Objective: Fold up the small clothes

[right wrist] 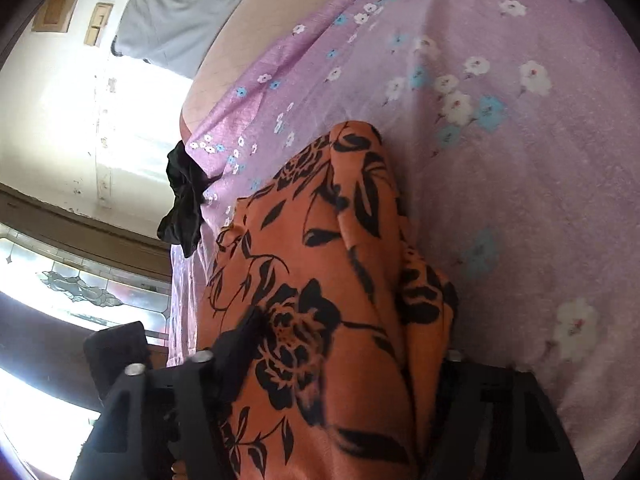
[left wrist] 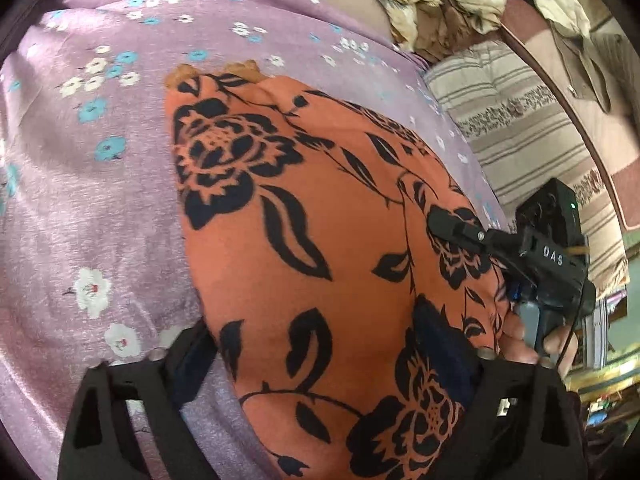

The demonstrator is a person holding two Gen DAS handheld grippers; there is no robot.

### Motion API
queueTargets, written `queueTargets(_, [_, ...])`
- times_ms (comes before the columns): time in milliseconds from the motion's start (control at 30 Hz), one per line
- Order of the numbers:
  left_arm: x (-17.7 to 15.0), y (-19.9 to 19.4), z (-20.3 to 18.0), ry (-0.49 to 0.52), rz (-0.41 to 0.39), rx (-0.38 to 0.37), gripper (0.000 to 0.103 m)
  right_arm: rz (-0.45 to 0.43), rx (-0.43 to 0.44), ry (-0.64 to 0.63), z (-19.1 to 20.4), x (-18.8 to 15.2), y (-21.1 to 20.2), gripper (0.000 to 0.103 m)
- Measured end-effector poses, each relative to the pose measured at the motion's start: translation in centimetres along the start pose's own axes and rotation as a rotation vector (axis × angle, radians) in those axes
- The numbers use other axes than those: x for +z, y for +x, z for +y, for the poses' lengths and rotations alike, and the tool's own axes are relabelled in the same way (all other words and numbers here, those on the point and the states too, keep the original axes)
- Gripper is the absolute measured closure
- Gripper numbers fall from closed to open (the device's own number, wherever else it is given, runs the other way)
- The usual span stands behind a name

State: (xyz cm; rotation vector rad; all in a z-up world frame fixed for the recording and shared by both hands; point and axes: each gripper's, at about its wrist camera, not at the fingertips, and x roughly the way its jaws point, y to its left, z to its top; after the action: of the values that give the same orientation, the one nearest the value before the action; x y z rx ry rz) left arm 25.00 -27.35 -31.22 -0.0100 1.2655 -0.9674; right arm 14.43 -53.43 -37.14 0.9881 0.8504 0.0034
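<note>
An orange garment with black flower print (left wrist: pixel 320 240) lies folded on a lilac flowered sheet (left wrist: pixel 100 200). My left gripper (left wrist: pixel 328 364) sits at its near end with the cloth between the wide-set fingers (left wrist: pixel 188 360). The right gripper (left wrist: pixel 444 220) shows at the garment's right edge, its tip pressed on the cloth. In the right wrist view the garment (right wrist: pixel 320 280) rises up between my right gripper's (right wrist: pixel 344 344) fingers (right wrist: pixel 236 344). The cloth hides whether either one pinches it.
A crumpled cream printed cloth (left wrist: pixel 436 4) lies at the far edge of the bed. A striped mattress (left wrist: pixel 520 128) lies to the right. A black cloth (right wrist: pixel 184 200) hangs at the sheet's (right wrist: pixel 500 160) left edge, near a wall and window.
</note>
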Motion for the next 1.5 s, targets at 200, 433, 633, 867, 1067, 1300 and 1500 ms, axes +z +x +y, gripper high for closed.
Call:
queueTargets(200, [-0.1, -1.9, -1.7, 0.083, -0.076, 0.064, 0.049, -0.063, -0.074, -0.103, 3.0, -0.6, -1.4, 0.062])
queueTargets(433, [-0.2, -6.8, -1.5, 0.099, -0.170, 0.075, 0.053, -0.145, -0.093, -0.204, 7.7, -1.9, -3.6, 0.064])
queueTargets(633, [-1.5, -12.7, -1.5, 0.122, -0.293, 0.135, 0.053, -0.236, -0.006, -0.263, 12.1, -3.7, -5.1, 0.064])
queueTargets(867, [-4.8, -17.2, -0.8, 0.113, -0.373, 0.268, 0.053, -0.240, 0.068, -0.320, 16.2, -6.6, -4.2, 0.064])
queueTargets(1067, [-7.0, -17.8, 0.3, 0.113, -0.385, 0.374, 0.053, -0.189, 0.073, -0.321, 17.2, -8.5, -1.8, 0.064])
queueTargets(1300, [-8.4, -16.8, 1.0, 0.127, -0.355, 0.413, 0.053, -0.163, 0.065, -0.315, 17.0, -10.5, -0.7, 0.064])
queueTargets(1500, [-9.6, -15.4, 1.4, 0.162, -0.308, 0.463, 0.052, -0.127, 0.036, -0.302, 15.9, -11.6, 0.5, 0.064])
